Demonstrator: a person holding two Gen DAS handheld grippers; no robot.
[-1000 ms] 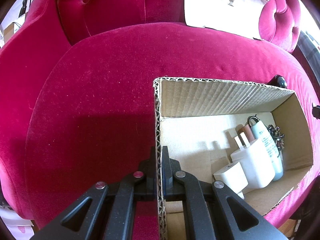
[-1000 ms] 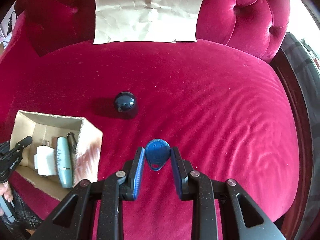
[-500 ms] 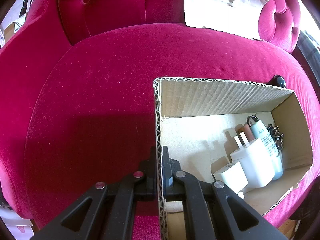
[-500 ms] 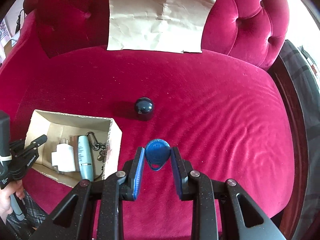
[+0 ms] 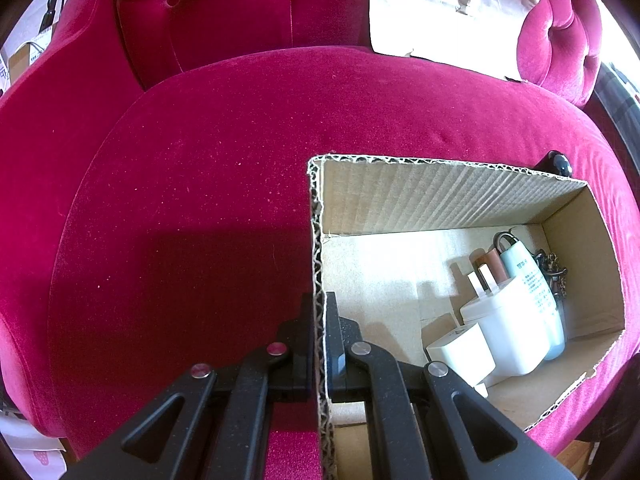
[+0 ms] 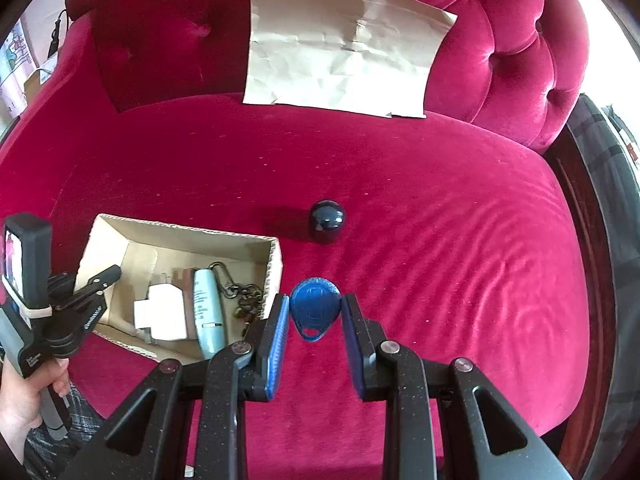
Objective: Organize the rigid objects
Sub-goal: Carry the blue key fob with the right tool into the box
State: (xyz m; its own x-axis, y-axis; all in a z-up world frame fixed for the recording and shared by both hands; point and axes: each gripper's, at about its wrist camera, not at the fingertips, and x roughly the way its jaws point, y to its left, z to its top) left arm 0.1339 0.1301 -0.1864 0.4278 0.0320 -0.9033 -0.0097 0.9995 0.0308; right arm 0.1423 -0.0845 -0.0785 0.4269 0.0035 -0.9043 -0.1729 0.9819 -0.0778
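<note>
Sitting on the red velvet sofa [image 6: 460,220], an open cardboard box [image 5: 440,196] as the landmark here. Left hand-held gripper [image 5: 319,320] pinching the box's near-left wall, fingers closed down on the cardboard edge, one inside and one outside. Right hand-held gripper [image 6: 315,316] hovering just right of the box, clamping a blue teardrop key fob [image 6: 315,307] between its blue pads [image 6: 279,332], fob up off the cushion. Lying inside the box at its right end: two white chargers [image 5: 504,328], a pale blue tube [image 5: 532,280], a brownish stick [image 5: 494,260] and some metal keychain stuff [image 6: 240,296], all bunched up touching each other. Resting on the cushion just behind the box's far right corner, a dark blue ball [image 6: 328,221]. Leaning on the backrest well behind the box, a creased sheet of brown paper [image 6: 340,44].
</note>
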